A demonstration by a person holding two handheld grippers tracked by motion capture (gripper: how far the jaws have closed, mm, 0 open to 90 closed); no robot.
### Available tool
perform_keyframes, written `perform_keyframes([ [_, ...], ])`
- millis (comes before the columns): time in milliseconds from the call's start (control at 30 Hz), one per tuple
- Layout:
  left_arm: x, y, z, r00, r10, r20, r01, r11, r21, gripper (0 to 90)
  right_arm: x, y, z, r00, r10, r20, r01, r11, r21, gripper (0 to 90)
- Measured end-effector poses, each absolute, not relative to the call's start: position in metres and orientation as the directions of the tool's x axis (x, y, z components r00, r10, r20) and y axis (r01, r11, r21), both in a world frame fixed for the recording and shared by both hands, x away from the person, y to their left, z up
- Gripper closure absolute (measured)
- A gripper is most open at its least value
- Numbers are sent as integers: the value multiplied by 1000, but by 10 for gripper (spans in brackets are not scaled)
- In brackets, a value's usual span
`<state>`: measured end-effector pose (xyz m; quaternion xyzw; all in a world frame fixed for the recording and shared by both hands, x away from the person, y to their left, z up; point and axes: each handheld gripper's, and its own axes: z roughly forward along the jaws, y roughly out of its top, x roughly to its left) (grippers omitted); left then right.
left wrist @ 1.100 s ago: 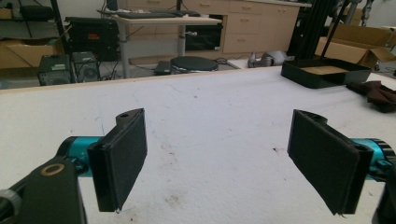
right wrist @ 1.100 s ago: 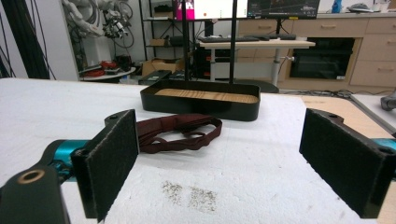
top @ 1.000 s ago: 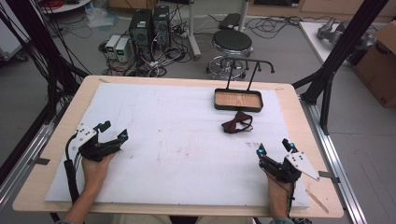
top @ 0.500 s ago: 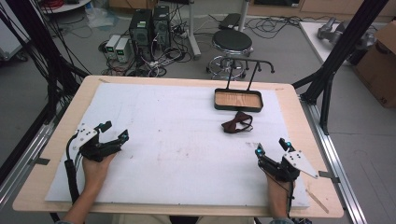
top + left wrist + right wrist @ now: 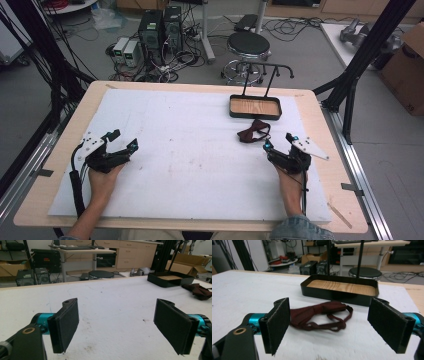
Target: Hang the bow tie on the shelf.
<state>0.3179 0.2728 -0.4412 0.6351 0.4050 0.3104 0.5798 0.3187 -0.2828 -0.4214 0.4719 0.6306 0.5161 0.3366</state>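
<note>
A dark red bow tie (image 5: 254, 131) (image 5: 319, 314) lies on the white sheet, just in front of a black tray with a wooden floor (image 5: 254, 108) (image 5: 342, 287). My right gripper (image 5: 279, 141) (image 5: 337, 327) stands open a short way before the bow tie, jaws pointing at it, nothing between them. My left gripper (image 5: 125, 139) (image 5: 120, 327) rests open at the left of the table over bare sheet. In the left gripper view the tray (image 5: 171, 279) and bow tie (image 5: 198, 290) sit far off to the right.
A thin black stand (image 5: 265, 75) rises from the tray's far side. The white sheet (image 5: 190, 150) covers most of the wooden table (image 5: 60, 150). A stool (image 5: 248, 47), computers and cables stand on the floor beyond the far edge.
My right gripper has moved forward and a little left, closer to the bow tie. The left gripper has barely shifted.
</note>
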Motion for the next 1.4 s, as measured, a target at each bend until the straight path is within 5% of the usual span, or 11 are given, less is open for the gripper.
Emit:
perform_keyframes([
  [867, 318, 271, -441, 506, 858, -88, 152, 12, 988, 213, 406, -212, -432, -232, 973, 20, 484, 97, 870, 267],
  [1133, 319, 271, -441, 512, 854, -93, 152, 17, 988, 214, 418, -206, -444, -192, 981, -1, 553, 110, 826, 361],
  [1400, 319, 271, -441, 511, 855, -92, 150, 16, 989, 214, 422, -210, -449, -157, 983, 92, 631, 28, 775, 495],
])
